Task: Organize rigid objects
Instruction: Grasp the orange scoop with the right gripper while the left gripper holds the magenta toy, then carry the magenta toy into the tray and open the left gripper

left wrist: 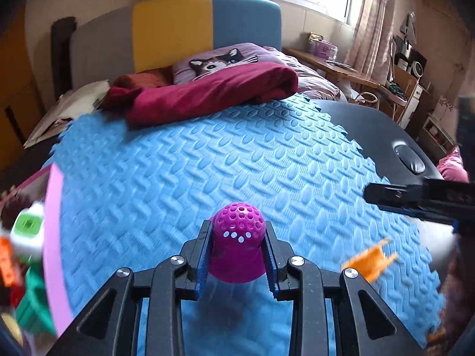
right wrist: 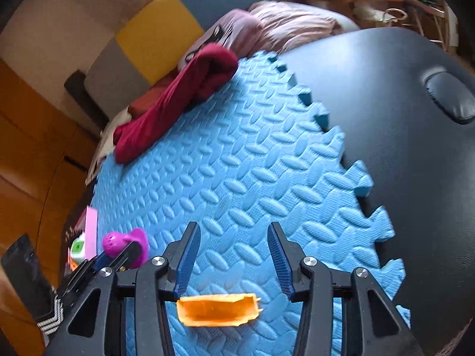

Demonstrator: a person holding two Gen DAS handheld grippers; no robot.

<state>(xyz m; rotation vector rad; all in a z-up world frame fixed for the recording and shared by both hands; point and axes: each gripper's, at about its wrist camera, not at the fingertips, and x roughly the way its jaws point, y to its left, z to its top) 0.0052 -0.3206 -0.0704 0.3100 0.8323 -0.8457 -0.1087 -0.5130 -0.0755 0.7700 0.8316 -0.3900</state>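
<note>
The purple perforated toy (left wrist: pixel 237 246) is being clamped between the blue pads of the left gripper (left wrist: pixel 237 237), above the blue foam mat (left wrist: pixel 207 163). Over in the right wrist view, the right gripper (right wrist: pixel 234 252) is being held with its jaws apart and nothing is being pinched; the orange plastic piece (right wrist: pixel 216 310) is lying on the mat at the near edge, low between the two fingers, untouched. At the mat's left edge a pink-rimmed box (left wrist: pixel 55 237) is being shown with blurred toys inside. A crimson blanket (left wrist: pixel 207 92) is lying at the far edge.
</note>
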